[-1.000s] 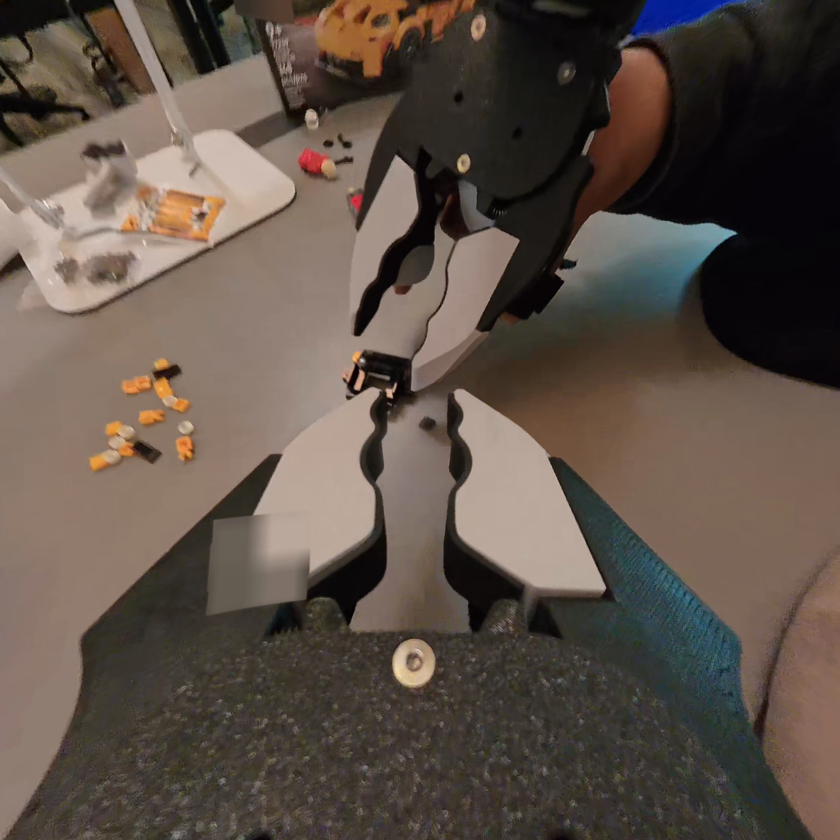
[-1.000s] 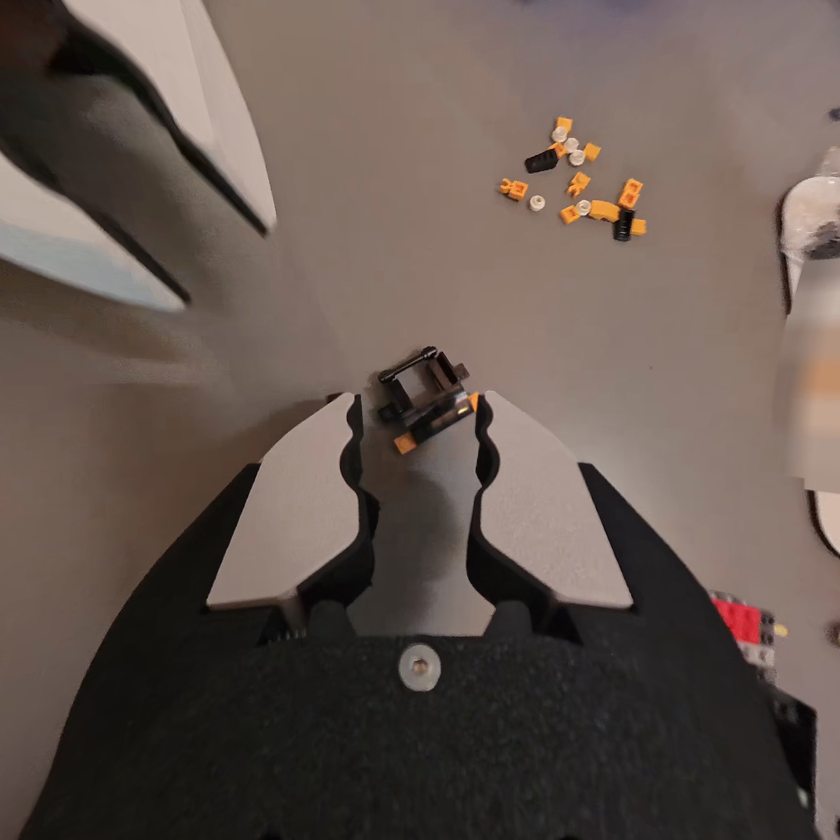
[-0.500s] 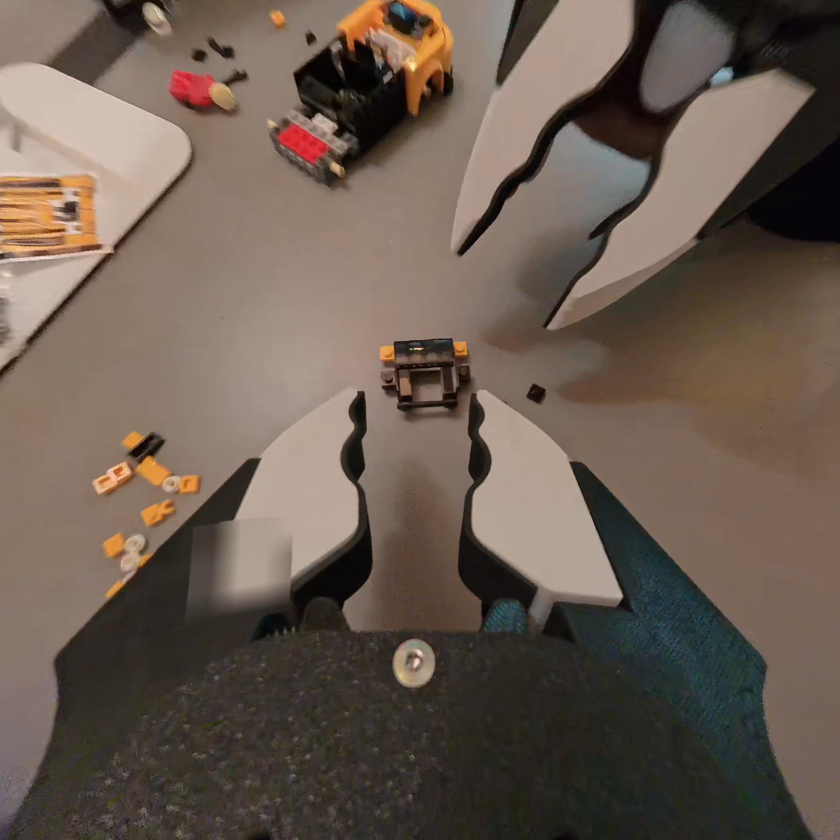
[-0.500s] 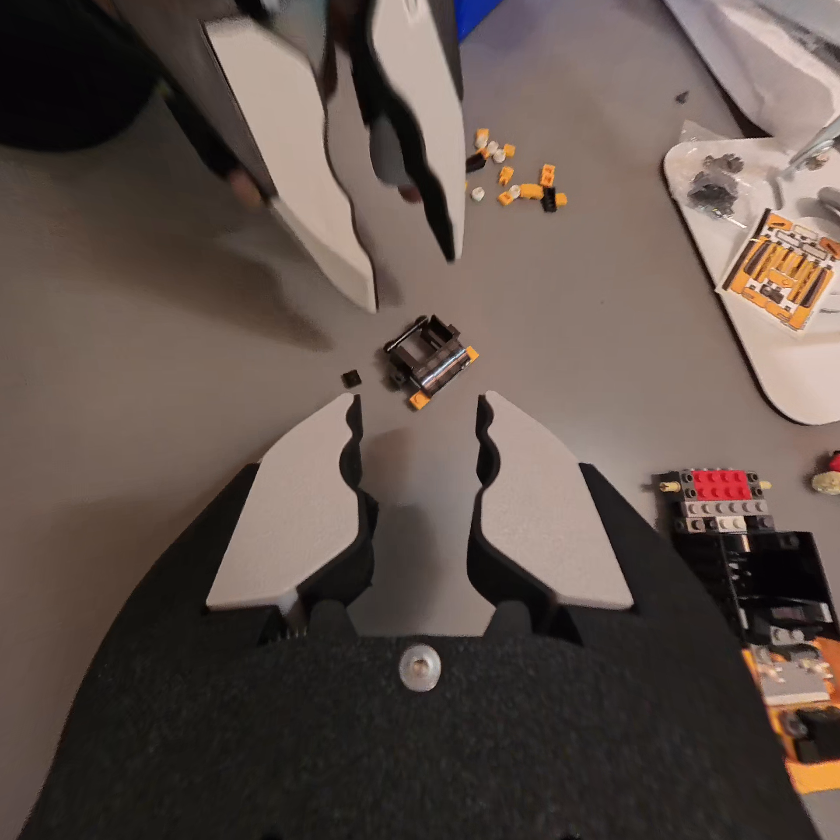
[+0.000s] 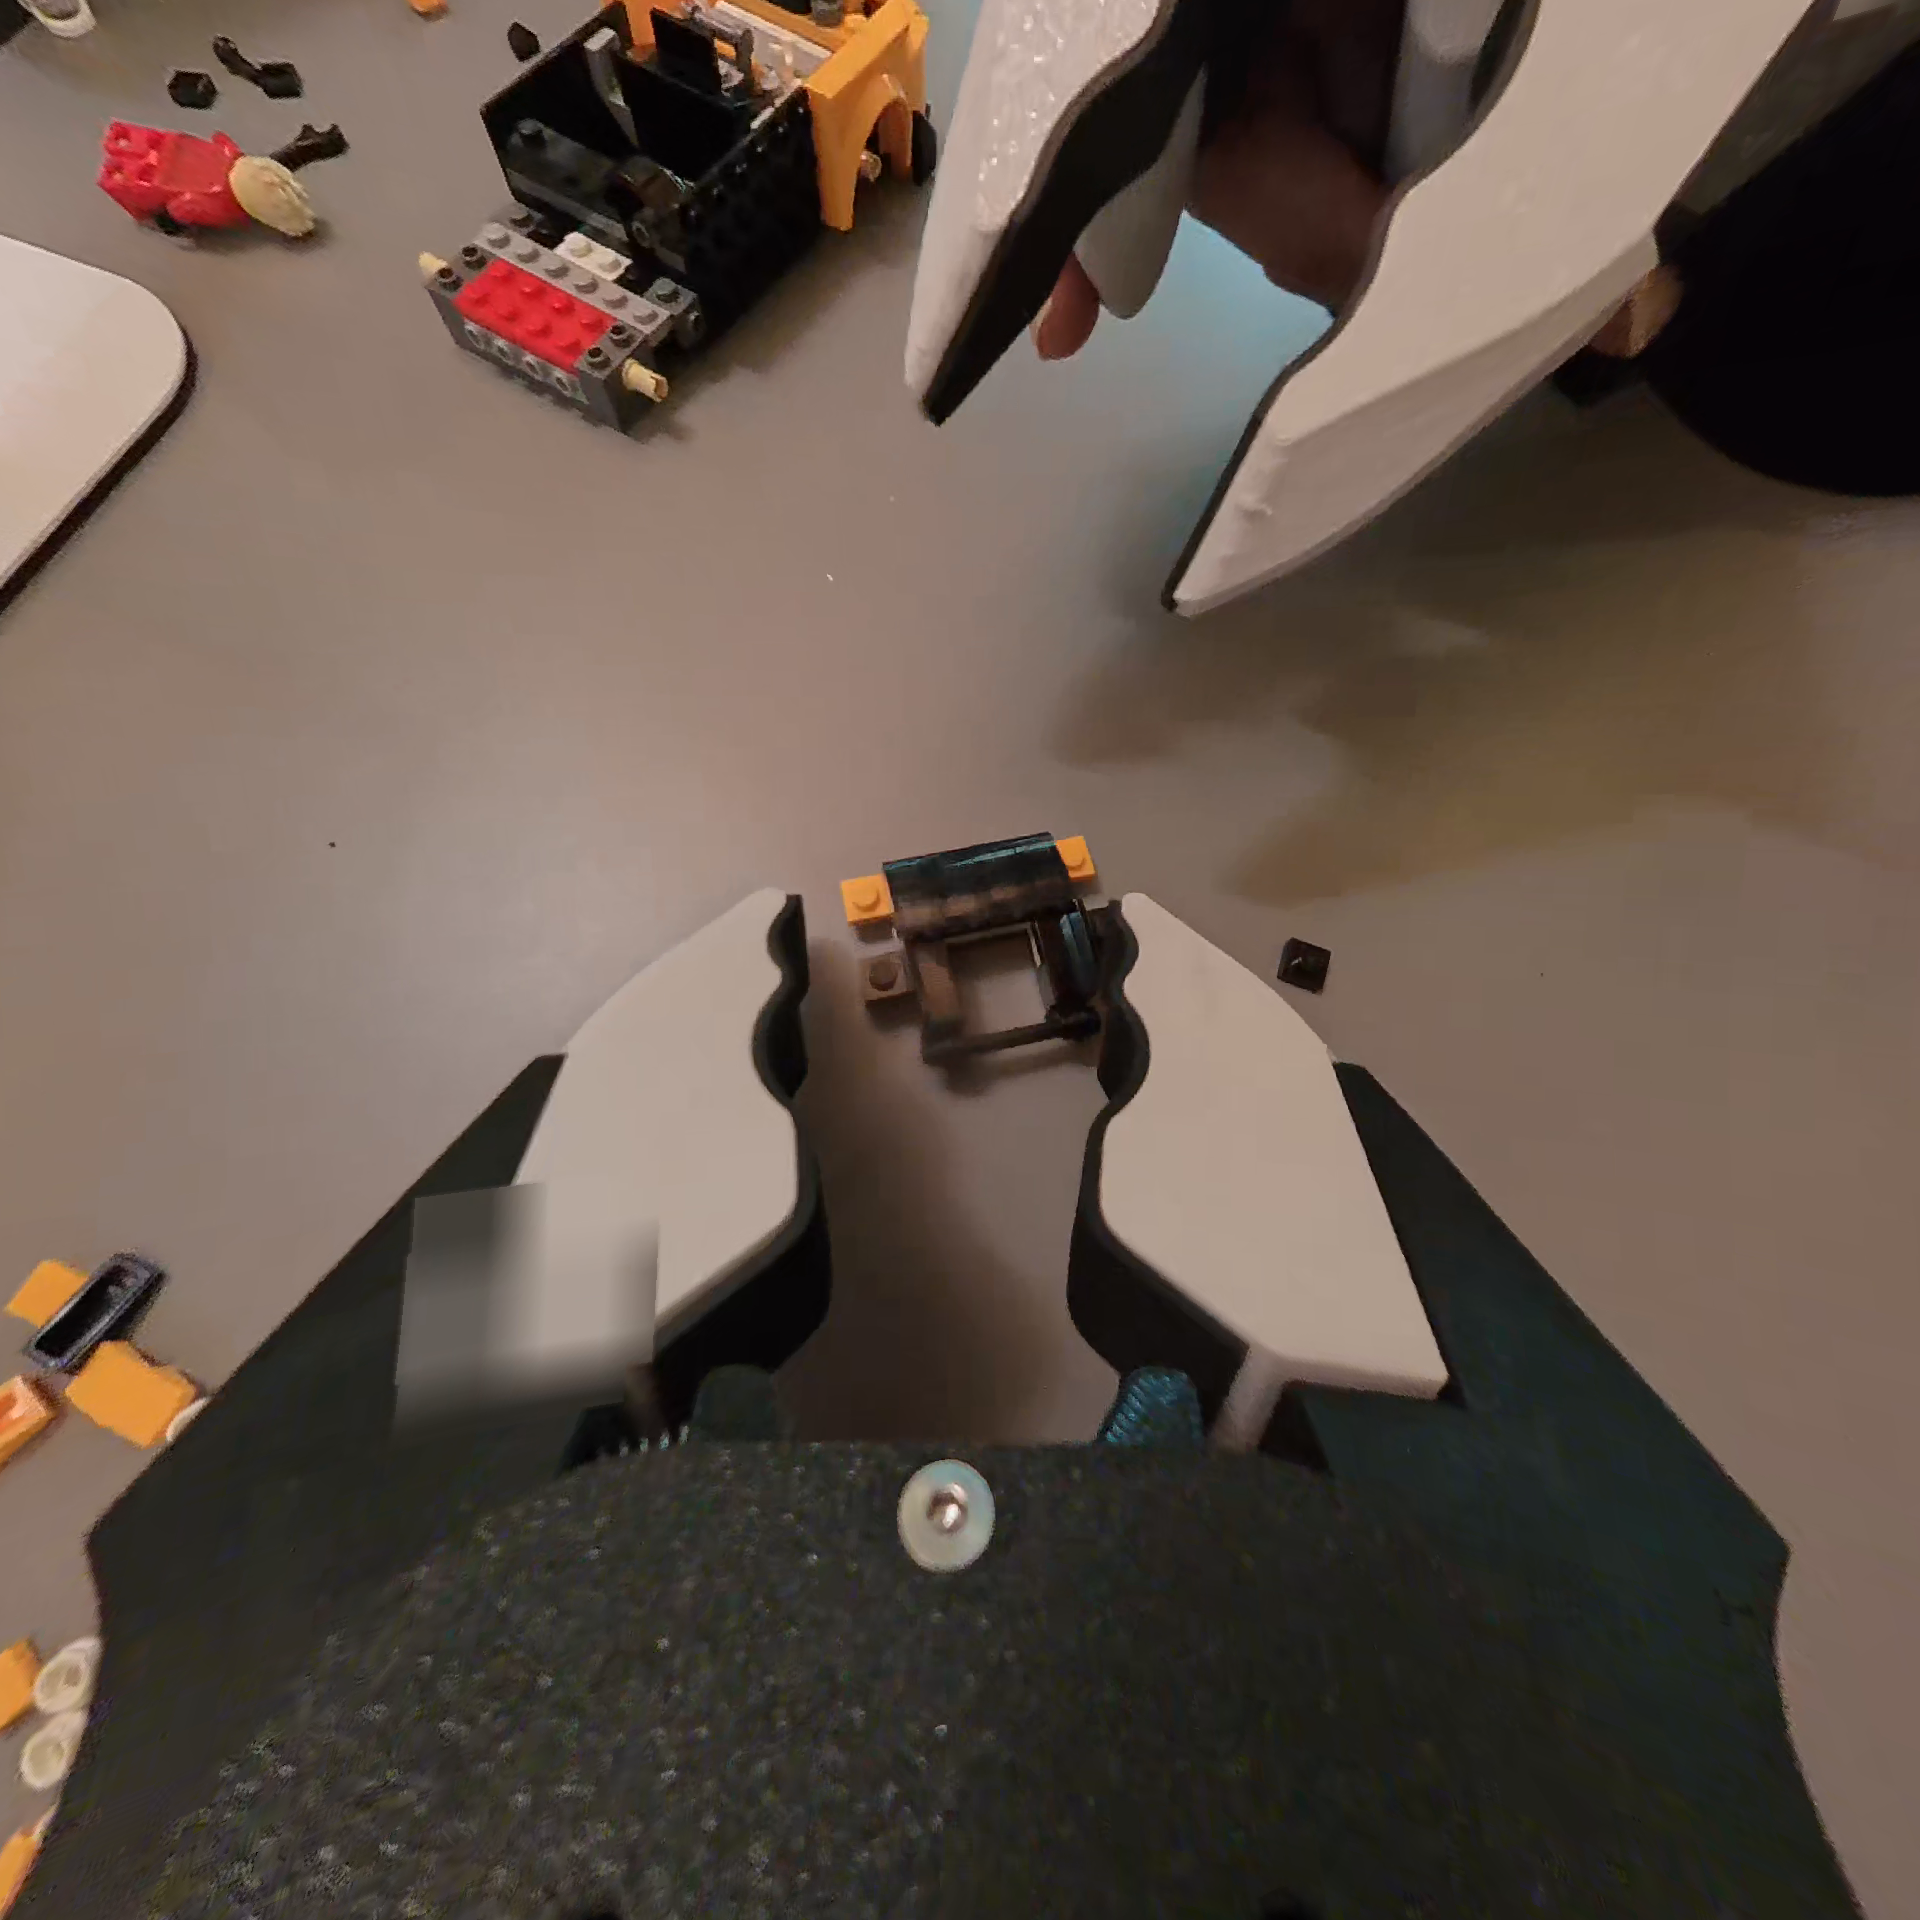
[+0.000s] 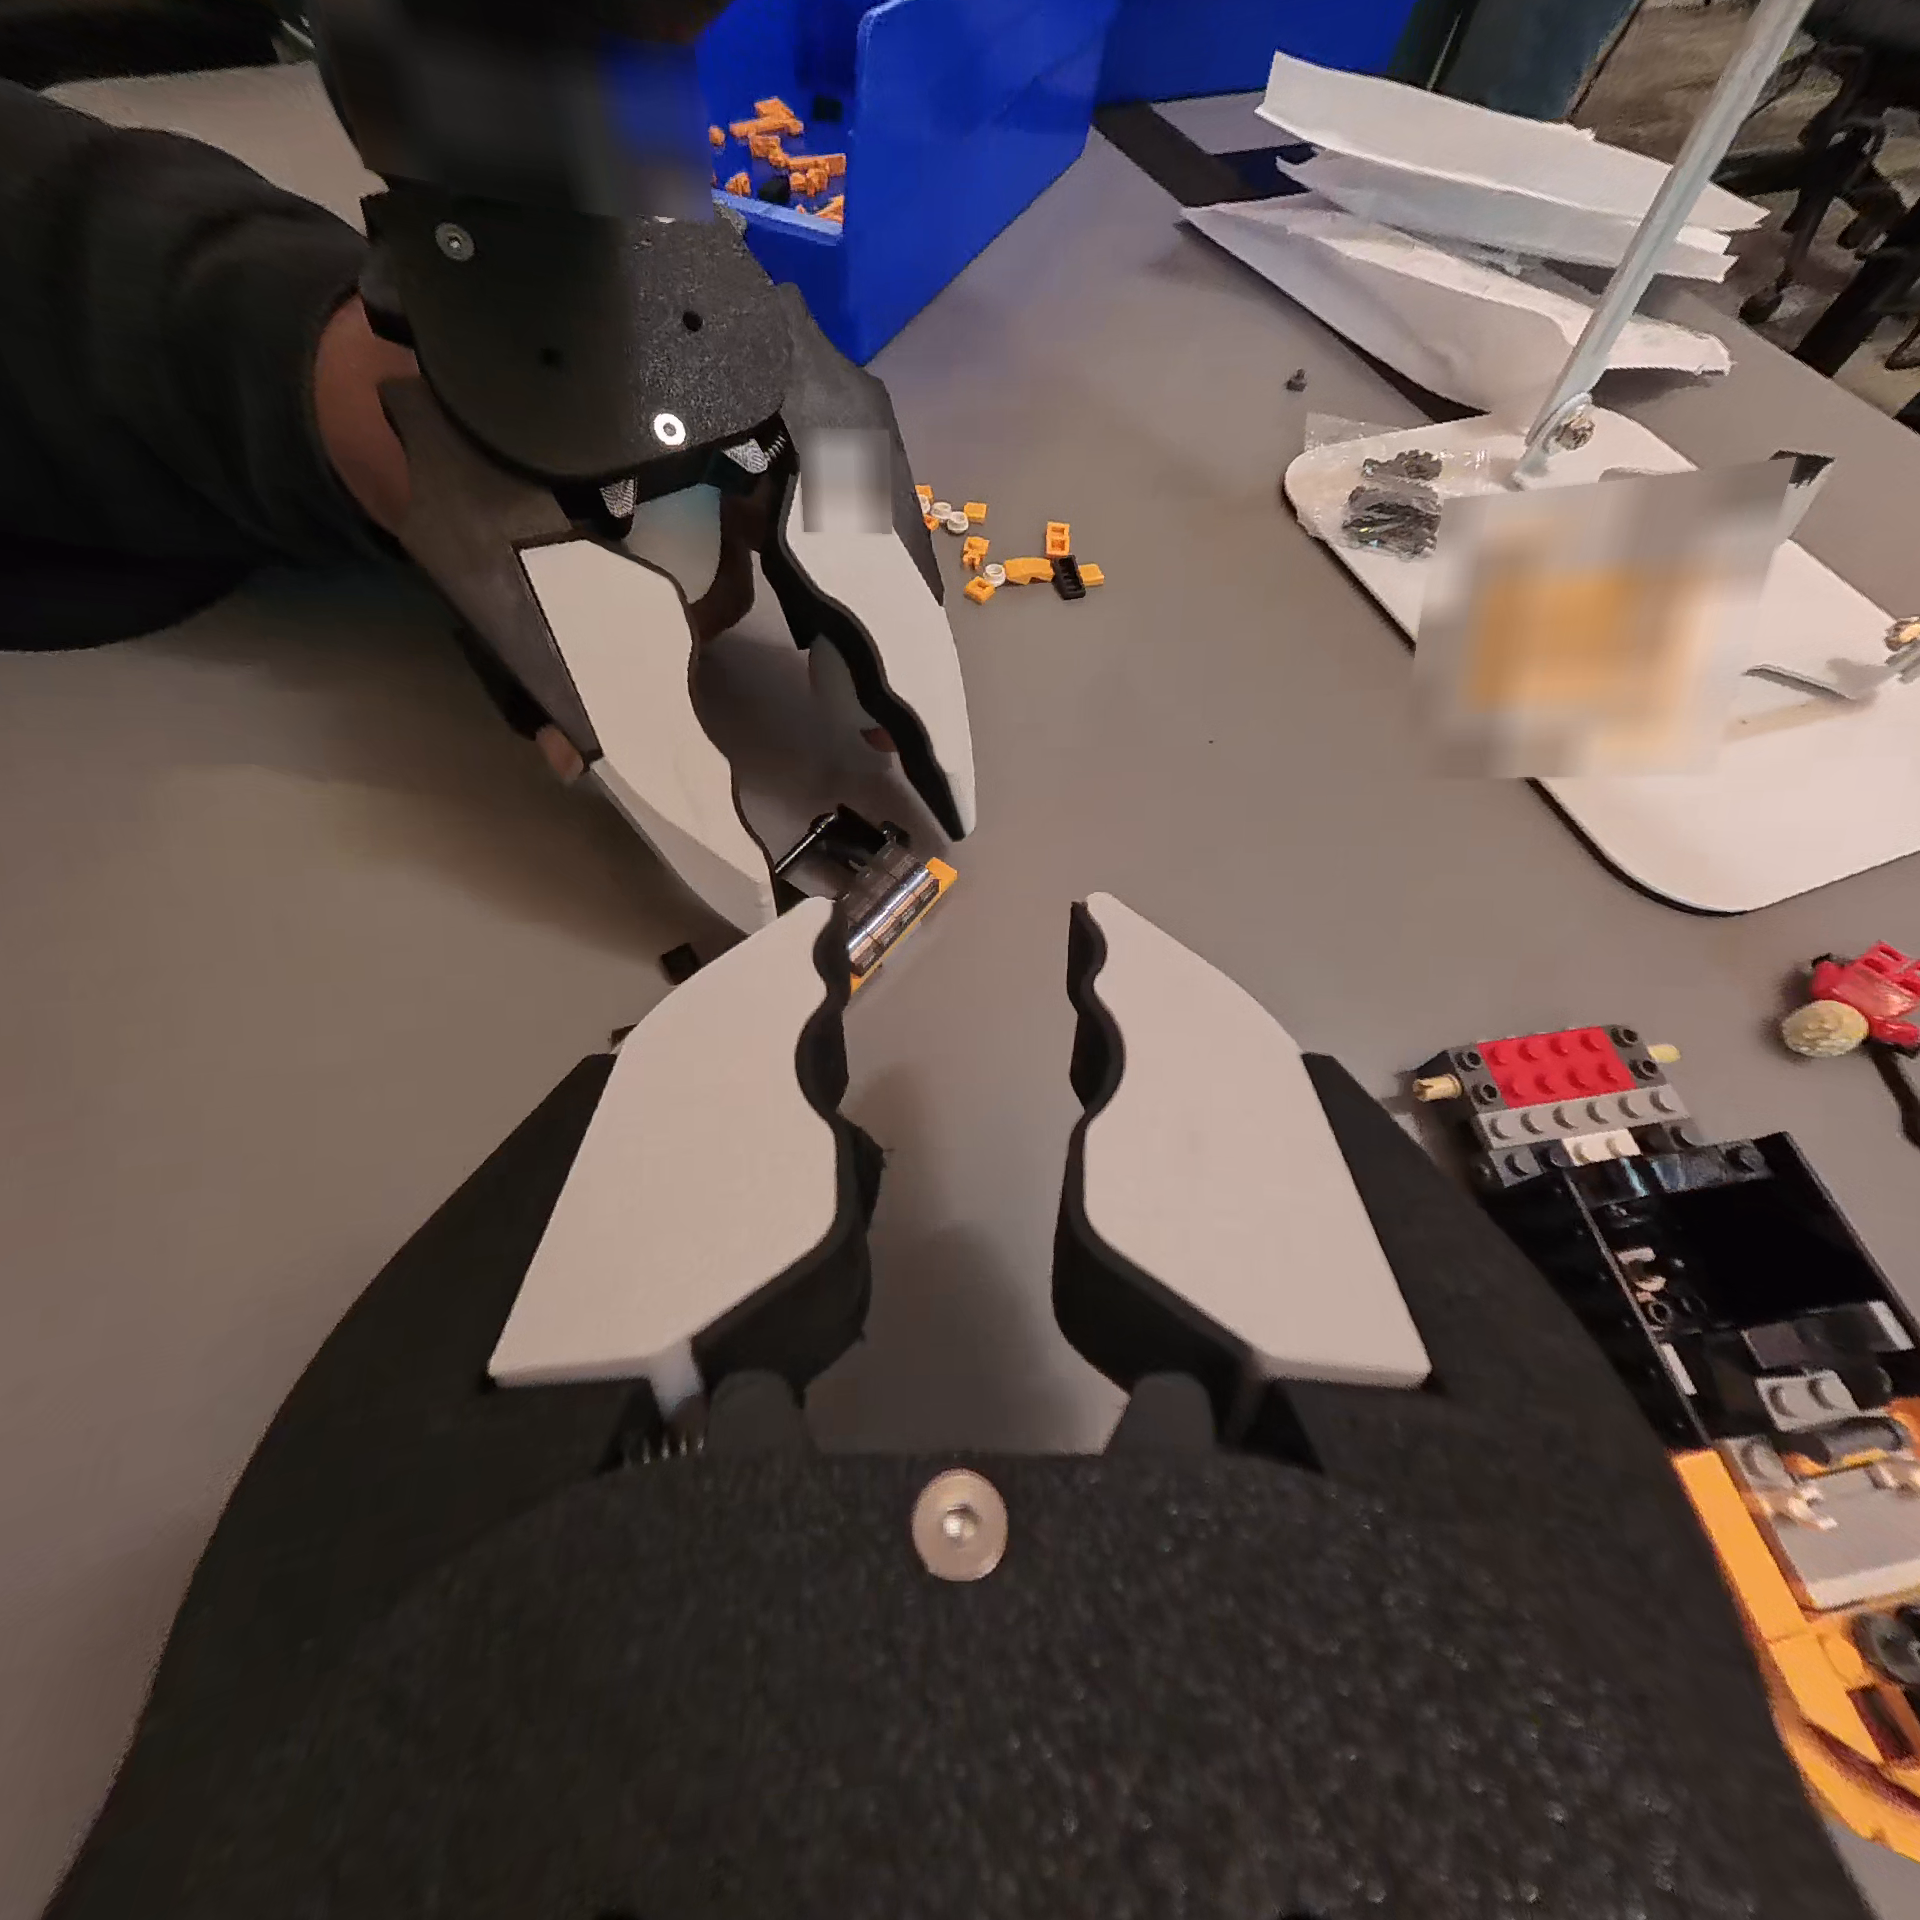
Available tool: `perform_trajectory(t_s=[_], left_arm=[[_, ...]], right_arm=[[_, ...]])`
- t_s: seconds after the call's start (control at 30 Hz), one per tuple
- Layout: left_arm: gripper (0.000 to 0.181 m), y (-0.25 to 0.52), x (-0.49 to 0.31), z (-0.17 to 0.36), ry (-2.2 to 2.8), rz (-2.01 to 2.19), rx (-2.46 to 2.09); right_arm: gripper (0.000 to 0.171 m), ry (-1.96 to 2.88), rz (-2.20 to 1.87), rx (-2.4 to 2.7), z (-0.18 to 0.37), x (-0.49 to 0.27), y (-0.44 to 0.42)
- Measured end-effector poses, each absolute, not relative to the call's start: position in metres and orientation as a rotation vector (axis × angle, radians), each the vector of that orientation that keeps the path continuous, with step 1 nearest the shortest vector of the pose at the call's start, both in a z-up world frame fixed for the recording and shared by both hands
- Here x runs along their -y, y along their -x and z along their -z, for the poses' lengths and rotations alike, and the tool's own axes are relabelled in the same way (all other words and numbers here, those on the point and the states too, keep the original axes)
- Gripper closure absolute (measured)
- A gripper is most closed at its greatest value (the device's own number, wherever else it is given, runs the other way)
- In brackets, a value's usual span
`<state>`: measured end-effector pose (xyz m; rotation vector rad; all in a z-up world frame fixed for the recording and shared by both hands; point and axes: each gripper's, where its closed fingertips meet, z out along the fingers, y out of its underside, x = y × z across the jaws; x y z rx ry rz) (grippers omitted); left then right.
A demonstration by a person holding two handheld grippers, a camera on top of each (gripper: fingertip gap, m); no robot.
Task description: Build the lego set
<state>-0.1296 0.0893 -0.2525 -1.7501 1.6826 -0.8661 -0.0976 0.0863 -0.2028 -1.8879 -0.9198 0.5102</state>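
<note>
A small black and orange sub-assembly (image 5: 977,935) lies on the grey table. My left gripper (image 5: 956,902) is open, with its fingertips on either side of the sub-assembly and the right fingertip close against it. In the right wrist view the sub-assembly (image 6: 883,899) sits between the left gripper's (image 6: 860,871) fingers, just beyond my right gripper (image 6: 951,906). The right gripper is open and empty. It also shows in the left wrist view (image 5: 1060,504), raised above the table at the upper right. A tiny black piece (image 5: 1304,961) lies just right of the left gripper.
The partly built black, red and orange car (image 5: 644,187) (image 6: 1662,1247) stands beyond the sub-assembly. A red figure piece (image 5: 187,182), loose orange pieces (image 6: 1023,551), a white tray (image 6: 1714,831), a blue bin (image 6: 935,156) and paper bags (image 6: 1455,208) lie around. Spacing between my two grippers at the tips: around 6 cm. The left tips stand about 4 cm off the tiny black piece (image 5: 1304,961).
My left gripper has moved forward so its open fingers now straddle the sub-assembly. My right gripper has let go of it and drawn back and up. The sub-assembly now lies flat on the table.
</note>
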Motion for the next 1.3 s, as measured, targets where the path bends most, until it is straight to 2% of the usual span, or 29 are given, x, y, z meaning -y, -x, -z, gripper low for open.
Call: perform_trajectory(t_s=[0.23, 0.7, 1.0, 1.13, 1.3], left_arm=[[0.142, 0.126, -0.086, 0.252, 1.709, 0.897, -1.731], [0.144, 0.125, -0.085, 0.25, 1.672, 0.872, -1.744], [0.139, 0.121, -0.083, 0.247, 1.666, 0.916, -1.75], [0.161, 0.12, -0.082, 0.247, 1.651, 0.91, -1.756], [0.161, 0.122, -0.083, 0.247, 1.652, 0.906, -1.753]], right_arm=[[0.132, 1.892, -0.5, 0.937, 0.21, -0.085, 0.097], [0.132, 1.867, -0.474, 0.965, 0.205, -0.078, 0.103], [0.132, 1.862, -0.484, 0.975, 0.205, -0.076, 0.105], [0.132, 1.863, -0.485, 0.977, 0.206, -0.076, 0.105], [0.132, 1.864, -0.487, 0.975, 0.206, -0.076, 0.105]])
